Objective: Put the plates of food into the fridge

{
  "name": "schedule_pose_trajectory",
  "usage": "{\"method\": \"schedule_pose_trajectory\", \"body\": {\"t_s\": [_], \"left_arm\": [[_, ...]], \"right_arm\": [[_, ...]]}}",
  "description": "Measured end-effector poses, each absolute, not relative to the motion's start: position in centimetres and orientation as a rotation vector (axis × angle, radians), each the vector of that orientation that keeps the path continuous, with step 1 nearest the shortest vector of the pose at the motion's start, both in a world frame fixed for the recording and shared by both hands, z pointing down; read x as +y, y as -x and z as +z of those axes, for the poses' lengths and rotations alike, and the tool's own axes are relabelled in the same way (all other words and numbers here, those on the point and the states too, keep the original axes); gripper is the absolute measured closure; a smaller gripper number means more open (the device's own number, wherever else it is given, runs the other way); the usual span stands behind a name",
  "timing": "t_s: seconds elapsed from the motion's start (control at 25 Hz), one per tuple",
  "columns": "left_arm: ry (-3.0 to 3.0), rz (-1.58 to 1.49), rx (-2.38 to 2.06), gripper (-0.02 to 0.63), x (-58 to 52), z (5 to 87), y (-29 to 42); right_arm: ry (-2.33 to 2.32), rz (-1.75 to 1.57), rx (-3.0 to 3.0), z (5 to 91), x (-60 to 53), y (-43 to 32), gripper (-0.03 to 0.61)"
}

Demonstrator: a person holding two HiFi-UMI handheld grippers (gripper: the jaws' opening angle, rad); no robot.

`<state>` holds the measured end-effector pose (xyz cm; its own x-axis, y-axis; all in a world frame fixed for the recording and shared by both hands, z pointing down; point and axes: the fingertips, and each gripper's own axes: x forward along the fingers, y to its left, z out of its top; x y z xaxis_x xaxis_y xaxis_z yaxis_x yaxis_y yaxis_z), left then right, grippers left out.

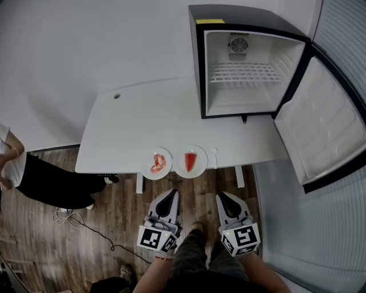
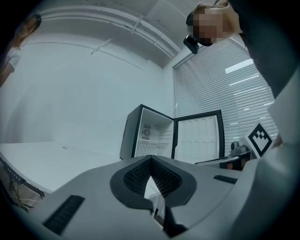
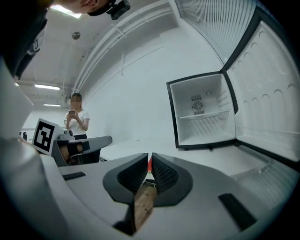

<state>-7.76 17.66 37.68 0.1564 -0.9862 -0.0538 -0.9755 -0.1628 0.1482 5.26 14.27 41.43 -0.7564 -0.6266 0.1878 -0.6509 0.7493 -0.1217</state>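
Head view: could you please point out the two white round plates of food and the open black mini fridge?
Left white round plate [image 1: 162, 150], head view, upper rim.
Right white round plate [image 1: 203, 163], head view, right rim.
Open black mini fridge [image 1: 240, 14], head view, top panel.

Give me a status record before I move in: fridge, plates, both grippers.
fridge: on the table, door wide open, shelf bare
left plate: near table edge, reddish food
right plate: beside it, red slice
left gripper: shut, empty, short of the table
right gripper: shut, empty, short of the table
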Motion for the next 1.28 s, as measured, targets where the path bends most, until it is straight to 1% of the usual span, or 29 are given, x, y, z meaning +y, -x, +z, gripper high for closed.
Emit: {"method": "schedule_pose_trajectory", "body": {"t_s": [0.16, 0.48, 0.56, 0.64, 0.84, 1.08, 1.28], "left_arm": [[-2.333, -0.207, -1.930, 0.607, 15.4, 39.4, 9.8], [-2.320, -0.188, -1.850, 0.607, 12.6, 43.2, 12.4], [-2.311, -0.189, -1.837, 0.607, 12.1, 44.0, 12.8], [-2.304, -0.193, -1.827, 0.607, 11.5, 45.0, 13.0], [-2.292, -0.187, -1.815, 0.607, 10.1, 47.0, 12.9], [-2.279, -0.174, -1.819, 0.607, 9.5, 47.8, 12.8], [-2.273, -0.161, -1.824, 0.607, 8.9, 48.3, 13.1]], "right_arm": [[-1.032, 0.416, -2.742, 44.5, 12.3, -2.2, 0.572], [-1.117, 0.882, -2.616, 50.7, 9.5, 1.2, 0.570], [-1.135, 1.021, -2.571, 52.2, 8.9, 1.7, 0.528], [-1.152, 1.149, -2.535, 53.5, 8.2, 2.0, 0.503], [-1.191, 1.536, -2.454, 56.1, 6.5, 2.3, 0.485], [-1.149, 1.847, -2.433, 56.9, 5.5, 3.4, 0.485], [-1.093, 2.131, -2.382, 56.0, 5.0, 4.2, 0.485]]}}
